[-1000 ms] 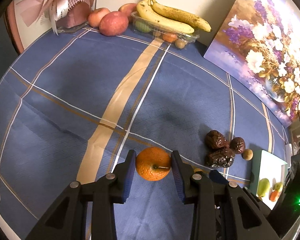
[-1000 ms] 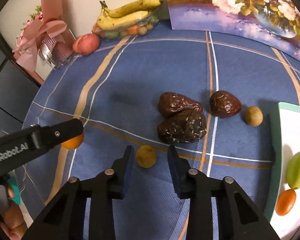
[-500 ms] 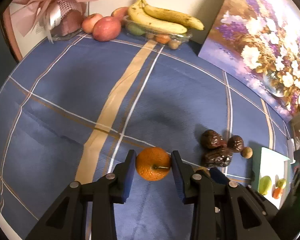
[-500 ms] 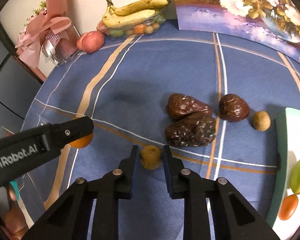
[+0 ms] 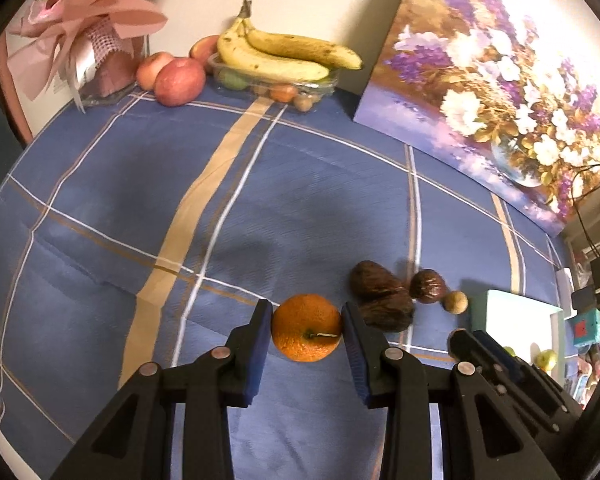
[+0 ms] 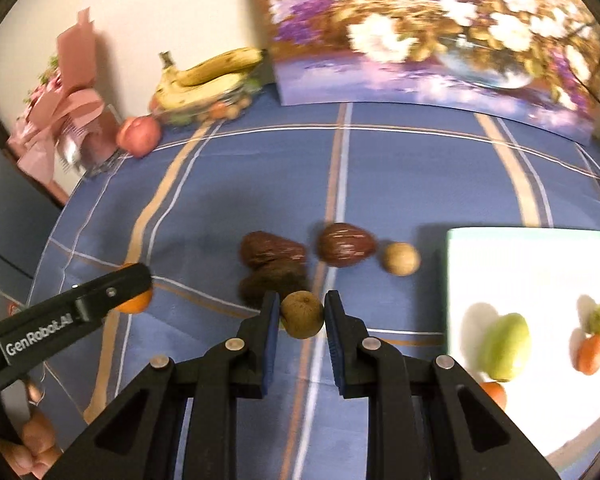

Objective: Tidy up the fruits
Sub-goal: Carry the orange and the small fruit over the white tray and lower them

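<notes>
Each fisheye camera sits just behind its claw and looks steeply down along the fingers at the table (image 5: pixel 284 208), close above the cloth. Both views face the flower painting (image 5: pixel 496 80) at the far wall. They share the dark fruits (image 6: pixel 274 254) below the painting; the left view stands further left.
</notes>
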A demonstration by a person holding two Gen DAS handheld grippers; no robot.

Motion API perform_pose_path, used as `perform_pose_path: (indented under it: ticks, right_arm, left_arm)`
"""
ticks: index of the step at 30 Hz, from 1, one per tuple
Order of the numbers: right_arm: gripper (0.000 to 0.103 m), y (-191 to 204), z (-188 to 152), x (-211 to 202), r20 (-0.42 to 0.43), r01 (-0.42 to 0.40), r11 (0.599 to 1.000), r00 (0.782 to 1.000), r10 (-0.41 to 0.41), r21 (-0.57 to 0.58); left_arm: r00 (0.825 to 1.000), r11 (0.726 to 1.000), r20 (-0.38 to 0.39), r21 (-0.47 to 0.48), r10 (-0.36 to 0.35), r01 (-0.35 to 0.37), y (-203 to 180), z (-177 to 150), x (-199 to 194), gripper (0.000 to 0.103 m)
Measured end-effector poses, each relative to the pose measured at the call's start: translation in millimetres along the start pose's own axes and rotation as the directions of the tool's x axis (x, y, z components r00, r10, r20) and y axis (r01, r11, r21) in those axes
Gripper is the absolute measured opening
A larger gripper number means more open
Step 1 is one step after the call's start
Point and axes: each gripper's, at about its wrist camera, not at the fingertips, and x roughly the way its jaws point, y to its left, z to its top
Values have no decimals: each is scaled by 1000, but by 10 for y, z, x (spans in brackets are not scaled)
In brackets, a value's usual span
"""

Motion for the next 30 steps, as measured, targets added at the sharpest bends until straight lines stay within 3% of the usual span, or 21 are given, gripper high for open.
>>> perform_pose_path:
  ticks: [13, 24, 30]
  right_arm:
    - [24, -769, 60, -351, 45, 73, 988, 996, -80, 134]
    - [24, -1565, -4, -616, 71, 129, 948, 985, -156, 290]
    - [24, -1946, -71, -789, 86, 162, 919, 975, -206, 360]
  left_arm:
    - [999, 986, 13, 161, -40, 37, -843, -179, -50, 38]
    - [999, 935, -10, 353, -32, 33, -1787, -390, -1, 38]
    - [999, 912, -6, 408, -40, 39, -2094, -444, 72, 38]
